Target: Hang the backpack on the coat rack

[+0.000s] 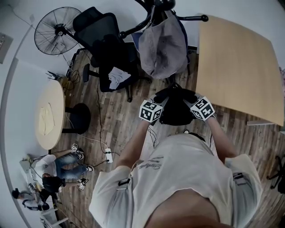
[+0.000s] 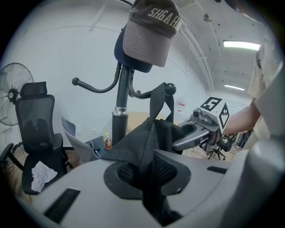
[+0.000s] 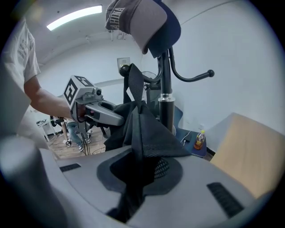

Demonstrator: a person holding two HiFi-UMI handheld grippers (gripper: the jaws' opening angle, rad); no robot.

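I hold a black backpack (image 1: 176, 109) up between both grippers, just in front of the black coat rack (image 1: 153, 13), which has a grey cap (image 1: 162, 44) hanging on it. My left gripper (image 1: 162, 106) is shut on the bag's fabric at its left side and my right gripper (image 1: 190, 102) is shut on its right side. In the left gripper view the backpack (image 2: 147, 138) is pinched in the left gripper (image 2: 149, 176), and its strap (image 2: 156, 95) rises beside a rack hook (image 2: 170, 89). In the right gripper view the backpack (image 3: 144, 129) fills the right gripper (image 3: 136, 180), with the rack pole (image 3: 165, 107) close behind.
A black office chair (image 1: 107, 49) and a floor fan (image 1: 57, 30) stand left of the rack. A wooden table (image 1: 236, 62) lies to the right, a round table (image 1: 48, 113) to the left. People (image 1: 58, 167) sit on the floor. A bottle (image 2: 107, 141) stands by the rack's base.
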